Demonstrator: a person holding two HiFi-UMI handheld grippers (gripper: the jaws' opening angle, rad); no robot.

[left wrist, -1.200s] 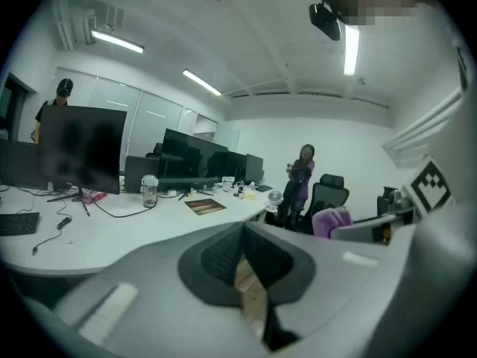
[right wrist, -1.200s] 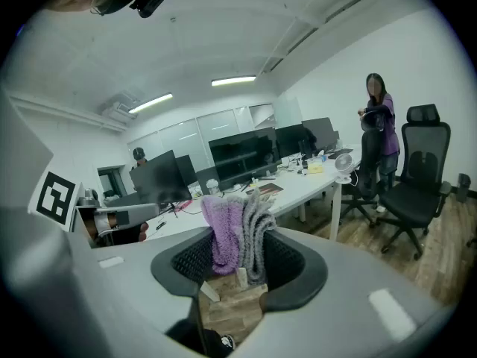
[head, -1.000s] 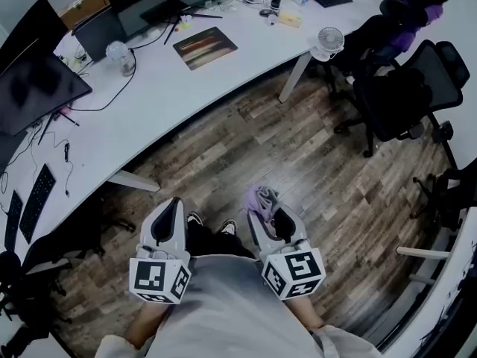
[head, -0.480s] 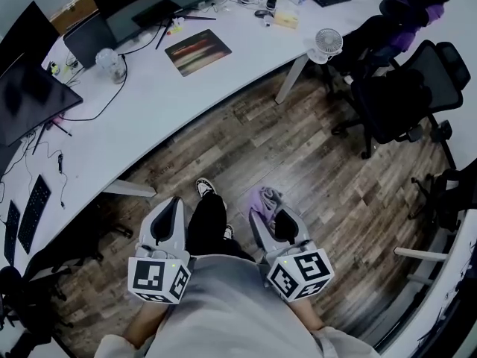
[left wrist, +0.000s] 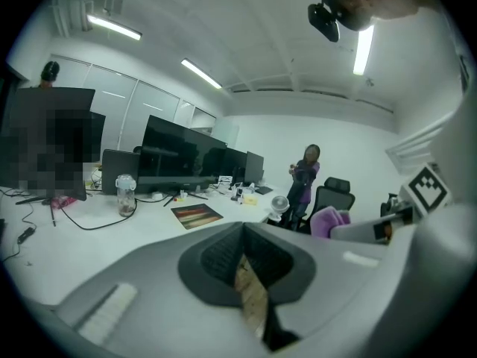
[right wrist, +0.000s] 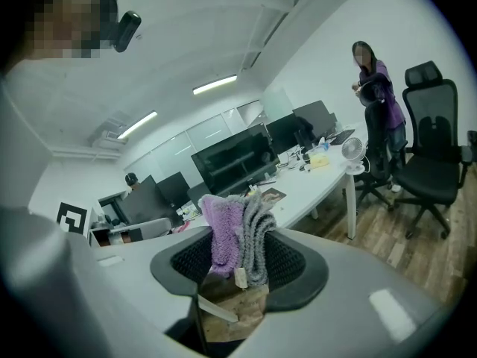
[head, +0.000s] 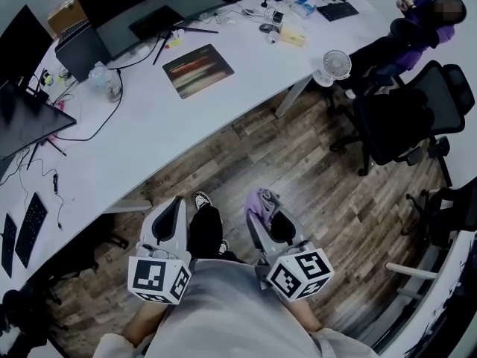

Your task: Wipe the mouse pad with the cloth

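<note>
Cloth (right wrist: 237, 233), one, in right gripper (right wrist: 240, 265)

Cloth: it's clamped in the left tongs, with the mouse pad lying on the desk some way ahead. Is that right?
Not the left: the cloth is clamped in the right tongs, as the right gripper view shows. The left tongs are shut on nothing. The mouse pad does lie on the desk some way ahead.

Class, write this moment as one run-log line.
stage: before wipe | right tool: shut on cloth | left tool: shut, empty | mouse pad: on desk, untouched
</note>
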